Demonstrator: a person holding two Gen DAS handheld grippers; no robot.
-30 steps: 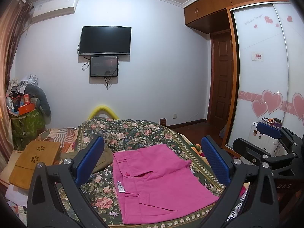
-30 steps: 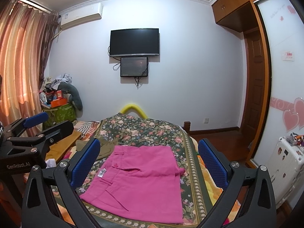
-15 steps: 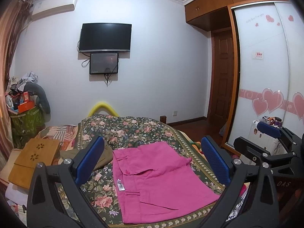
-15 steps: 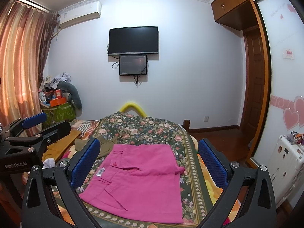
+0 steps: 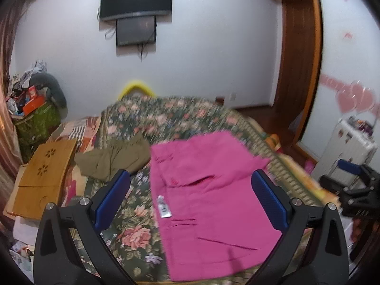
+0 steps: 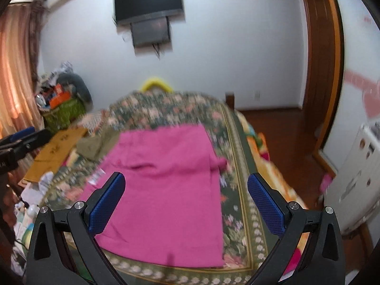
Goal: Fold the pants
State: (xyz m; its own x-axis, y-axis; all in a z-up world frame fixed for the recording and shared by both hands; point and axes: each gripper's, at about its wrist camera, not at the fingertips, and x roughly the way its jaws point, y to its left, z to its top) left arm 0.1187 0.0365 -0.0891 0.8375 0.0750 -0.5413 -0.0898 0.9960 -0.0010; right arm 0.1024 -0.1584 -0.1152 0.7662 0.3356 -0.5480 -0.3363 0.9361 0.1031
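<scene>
Pink pants (image 5: 206, 197) lie folded flat on the floral bedspread (image 5: 166, 116), waistband and white tag toward the left. They also show in the right wrist view (image 6: 163, 190). My left gripper (image 5: 190, 190) is open and empty, held above the near part of the pants. My right gripper (image 6: 186, 191) is open and empty, also above the pants near the bed's front edge. The right gripper's body shows at the right edge of the left wrist view (image 5: 356, 185), and the left gripper's body at the left edge of the right wrist view (image 6: 21, 142).
Olive-green clothing (image 5: 114, 159) lies left of the pink pants. A wooden lap tray (image 5: 42, 175) sits at the bed's left side. A cluttered green bin (image 5: 35, 118) stands far left. A white cabinet (image 6: 351, 185) and wardrobe are on the right.
Both grippers have tilted downward and moved closer to the bed, so the pants fill more of each view. Both stay open. The pants have not moved.
</scene>
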